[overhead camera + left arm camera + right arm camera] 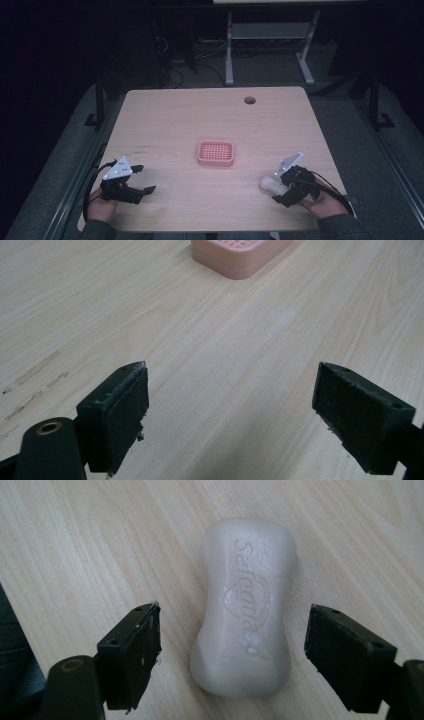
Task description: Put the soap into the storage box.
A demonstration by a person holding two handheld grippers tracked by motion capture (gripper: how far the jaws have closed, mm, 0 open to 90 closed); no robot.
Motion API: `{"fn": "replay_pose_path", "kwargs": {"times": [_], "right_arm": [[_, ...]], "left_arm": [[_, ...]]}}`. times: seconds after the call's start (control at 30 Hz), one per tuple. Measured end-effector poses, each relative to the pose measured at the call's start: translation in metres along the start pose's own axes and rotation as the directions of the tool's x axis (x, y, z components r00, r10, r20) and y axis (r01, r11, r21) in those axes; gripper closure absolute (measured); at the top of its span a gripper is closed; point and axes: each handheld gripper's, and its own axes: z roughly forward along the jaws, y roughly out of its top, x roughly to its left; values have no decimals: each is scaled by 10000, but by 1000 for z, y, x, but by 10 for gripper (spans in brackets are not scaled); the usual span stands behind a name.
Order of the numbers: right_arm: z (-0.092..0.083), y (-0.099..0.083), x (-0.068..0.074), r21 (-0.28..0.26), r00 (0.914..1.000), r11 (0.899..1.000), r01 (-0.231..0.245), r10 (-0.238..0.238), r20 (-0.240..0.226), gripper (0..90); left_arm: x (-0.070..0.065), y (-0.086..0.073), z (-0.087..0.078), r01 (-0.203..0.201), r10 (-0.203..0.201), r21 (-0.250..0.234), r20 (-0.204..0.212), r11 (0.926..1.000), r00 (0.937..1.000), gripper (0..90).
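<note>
"White soap (pixel 243 610) is lying flat on the wooden table (pixel 175 115). Do you see it?"

"Yes! It sits between the two black jaws of the right gripper (pixel 232 652). The jaws are wide apart. They are not touching the soap. There is a bit of table showing on each side of it."

"Where is that on the table?"

"From the middle of the table, the soap (pixel 271 183) is at about four o'clock, near the front edge. The right gripper (pixel 286 187) is at the soap, just on its three o'clock side, and a hand (pixel 325 202) holds it."

"And the other one?"

"The left gripper (pixel 145 180) is at about eight o'clock, also near the front edge. Its jaws are wide apart too, and they hold nothing. Bare wood is between them (pixel 232 405)."

"What is farther away?"

"A pink soap dish (pixel 215 153) with little holes on top. It is near the middle of the table, well apart from the soap and both grippers. From the soap, it is at about ten o'clock."

"And past that?"

"A round hole (pixel 249 100) in the table, near the far edge, at about one o'clock from the middle."
</note>
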Motion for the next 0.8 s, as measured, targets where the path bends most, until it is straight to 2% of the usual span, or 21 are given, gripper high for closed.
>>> {"fn": "replay_pose_path", "kwargs": {"times": [0.3,0.6,0.8], "right_arm": [[9,5,-2,350,9999,9994,42,-48,159,292],[15,10,-3,633,9999,9979,110,-117,99,324],[20,14,-4,814,9998,9965,175,-178,36,378]], "left_arm": [[0,0,0,-7,7,-2,5,10000,10000,148],[0,0,0,17,-17,15,16,10000,10000,148],[0,0,0,12,-12,5,17,10000,10000,148]]}}
